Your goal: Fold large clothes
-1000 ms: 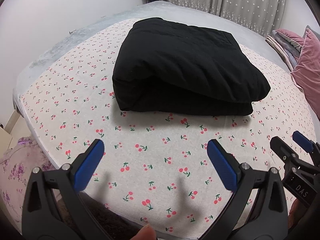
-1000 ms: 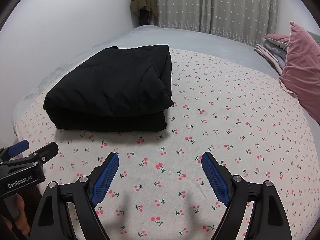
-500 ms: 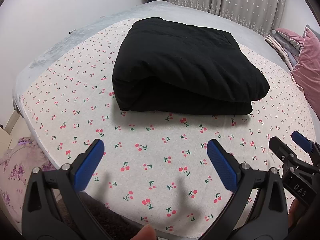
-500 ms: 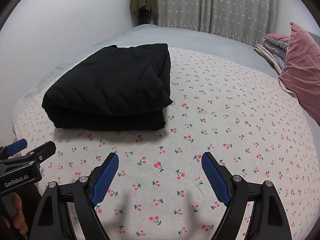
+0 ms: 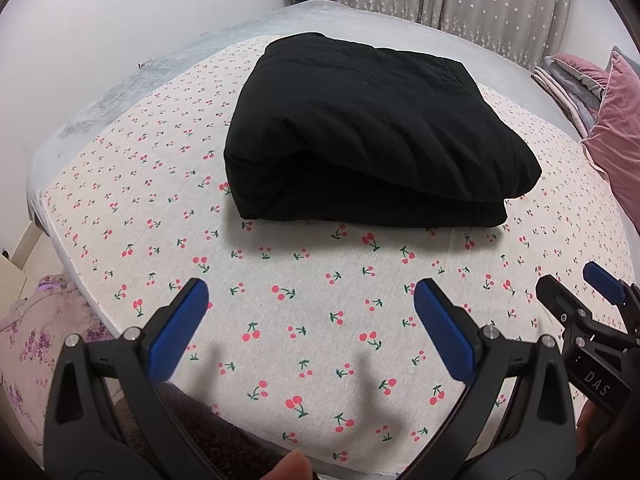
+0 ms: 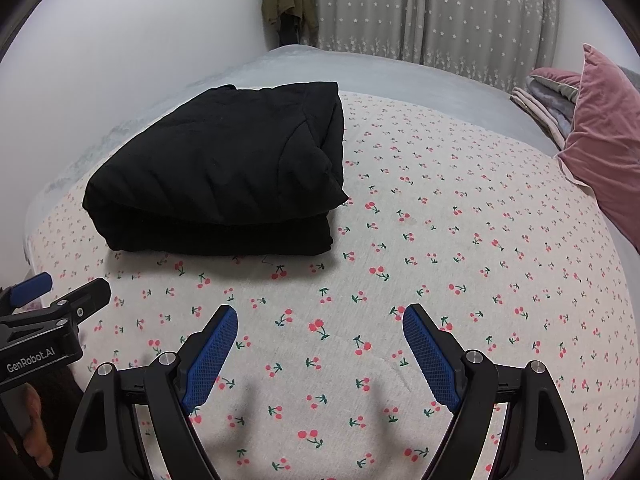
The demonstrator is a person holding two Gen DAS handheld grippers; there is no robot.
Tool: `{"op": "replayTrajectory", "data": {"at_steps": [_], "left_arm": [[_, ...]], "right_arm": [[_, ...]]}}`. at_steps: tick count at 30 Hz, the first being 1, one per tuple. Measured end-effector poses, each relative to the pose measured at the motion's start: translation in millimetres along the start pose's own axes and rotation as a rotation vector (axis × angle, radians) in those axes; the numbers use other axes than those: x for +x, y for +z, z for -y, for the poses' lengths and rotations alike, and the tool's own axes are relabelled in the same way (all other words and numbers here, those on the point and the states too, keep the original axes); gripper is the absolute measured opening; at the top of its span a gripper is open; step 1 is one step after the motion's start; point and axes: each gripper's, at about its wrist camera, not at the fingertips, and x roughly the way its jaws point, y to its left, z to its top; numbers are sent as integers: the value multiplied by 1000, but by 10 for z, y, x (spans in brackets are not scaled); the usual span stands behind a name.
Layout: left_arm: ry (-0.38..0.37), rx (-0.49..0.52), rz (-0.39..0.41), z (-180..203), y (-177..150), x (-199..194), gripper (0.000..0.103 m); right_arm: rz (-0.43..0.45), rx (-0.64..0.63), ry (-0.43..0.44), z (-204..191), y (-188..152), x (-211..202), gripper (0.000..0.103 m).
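Far left, past the bed edge: a purple flowery cloth (image 5: pixel 28 332), low down.

Next, the left tongs (image 5: pixel 308 320), low over the cherry sheet (image 5: pixel 280 280). Wide open, blue pads (image 5: pixel 178 332) far apart. Nothing between them, only sheet. Holding nothing.

Behind and between the tongs: the black coat (image 5: pixel 372 136), lying on the cherry sheet. Folded up into a fat, puffy block. Top layer lying over bottom layer, round fold on the left end, edges roughly lined up at the front. No sleeve sticking out, as far as can be seen. Well apart from both tongs, touched by neither.

Then the right tongs (image 6: pixel 318 356), also low over the sheet, just beside the left ones. Open wide too, pads (image 6: pixel 430 360) far apart. Empty.

Further right: a pink pillow (image 6: pixel 604 136) at the bed side, with folded blankets (image 6: pixel 544 100) behind it. At the back, star curtains (image 6: pixel 440 12) and a green jacket (image 6: pixel 288 0) hanging in the corner.

How far along, judged from all this: folding looks done, or as good as done. Neat bundle, both tongs let go and pulled back. Left to do, maybe: a small pat to flatten the puffy top, or nothing at all. No other clothes seen waiting on the sheet.
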Motion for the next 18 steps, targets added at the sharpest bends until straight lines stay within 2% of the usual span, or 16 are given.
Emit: {"op": "replayTrajectory", "data": {"at_steps": [18], "left_arm": [[23,-10,-18,10,-17,60,102]], "right_arm": [[-2,-5,0,4,-42,-2,86]]}}
